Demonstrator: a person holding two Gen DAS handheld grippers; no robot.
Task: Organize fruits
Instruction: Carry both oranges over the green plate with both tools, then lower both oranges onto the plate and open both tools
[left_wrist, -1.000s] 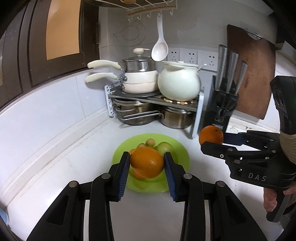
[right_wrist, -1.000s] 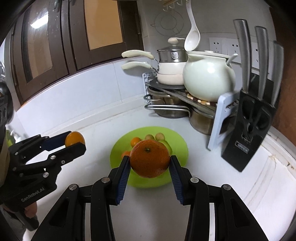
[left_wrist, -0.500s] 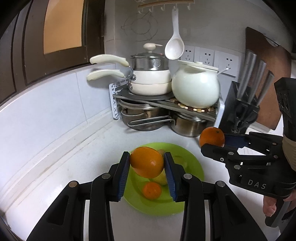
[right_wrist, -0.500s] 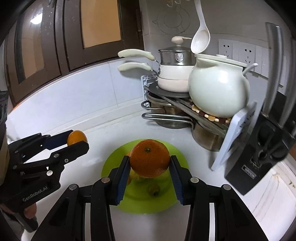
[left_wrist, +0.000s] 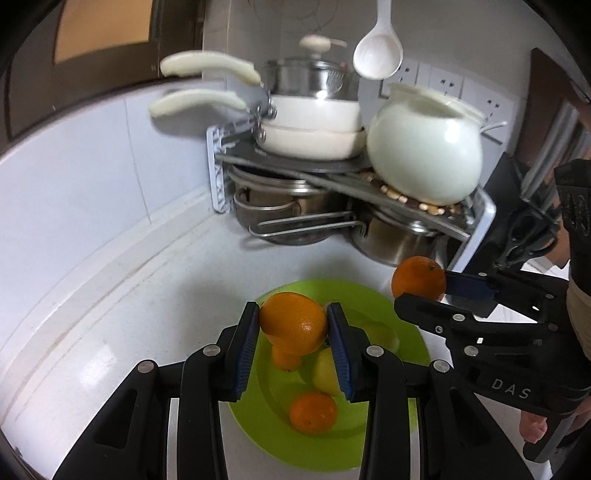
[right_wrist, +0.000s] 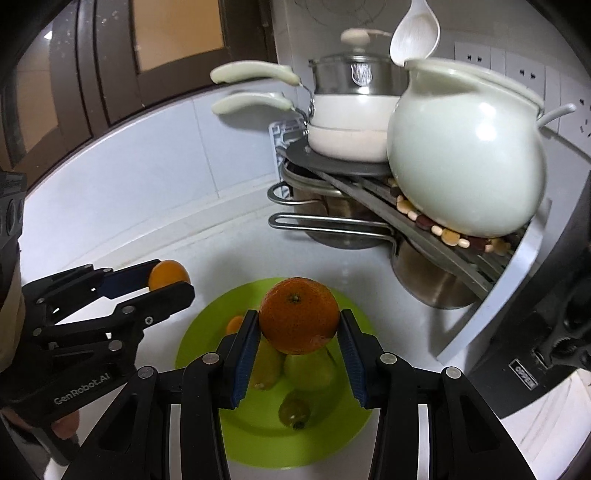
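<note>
My left gripper (left_wrist: 291, 328) is shut on an orange (left_wrist: 293, 323) and holds it above the green plate (left_wrist: 369, 299). My right gripper (right_wrist: 298, 325) is shut on another orange (right_wrist: 298, 315) above the same plate (right_wrist: 207, 332). The plate holds small oranges (left_wrist: 313, 411) and yellow-green pears (right_wrist: 308, 367). The right gripper with its orange (left_wrist: 419, 278) shows at the right of the left wrist view. The left gripper with its orange (right_wrist: 168, 275) shows at the left of the right wrist view.
A corner rack (left_wrist: 332, 173) behind the plate holds stacked pots (left_wrist: 314, 125) and a round white pot (left_wrist: 424, 151), with steel pans below. A white ladle (left_wrist: 376, 51) hangs above. A black knife block (right_wrist: 546, 332) stands to the right. The white counter (left_wrist: 129, 295) meets the tiled wall.
Both grippers have moved forward and lower over the plate, each still holding its orange. The rack and pots loom closer.
</note>
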